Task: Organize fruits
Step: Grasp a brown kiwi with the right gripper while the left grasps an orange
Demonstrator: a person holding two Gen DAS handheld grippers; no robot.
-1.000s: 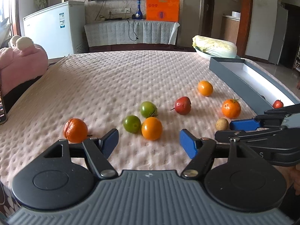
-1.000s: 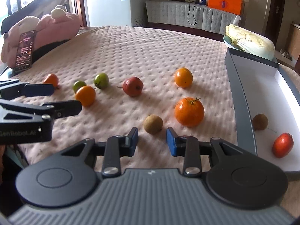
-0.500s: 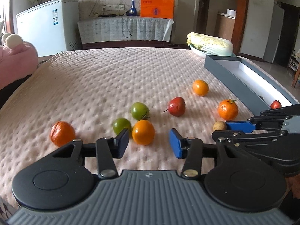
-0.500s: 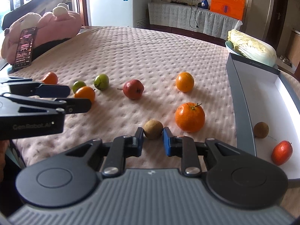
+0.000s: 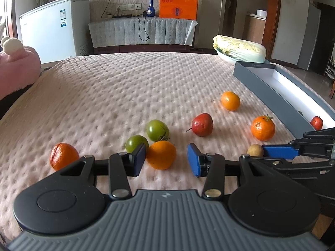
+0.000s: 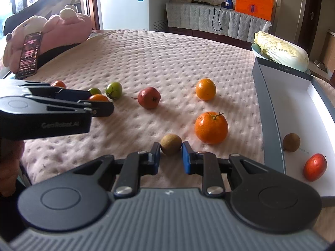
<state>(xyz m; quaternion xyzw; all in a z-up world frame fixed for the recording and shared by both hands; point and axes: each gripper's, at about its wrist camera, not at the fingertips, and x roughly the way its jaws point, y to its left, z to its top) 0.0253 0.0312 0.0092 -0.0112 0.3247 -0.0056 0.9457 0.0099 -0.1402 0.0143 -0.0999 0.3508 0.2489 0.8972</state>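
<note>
Several fruits lie on the pink bumpy cloth. My left gripper is open, its jaws on either side of a small orange; two green fruits and a reddish-orange one lie close by. My right gripper is shut on a small brown round fruit, which rests on the cloth. A large stemmed orange, a red fruit and another orange lie beyond. The grey box to the right holds a brown fruit and a red one.
A napa cabbage in a bowl sits behind the box. A pink plush toy and a phone stand at the table's far left. A white fridge and a cloth-covered cabinet are behind.
My left gripper moved forward around the small orange. My right gripper moved forward and closed on the brown fruit.
</note>
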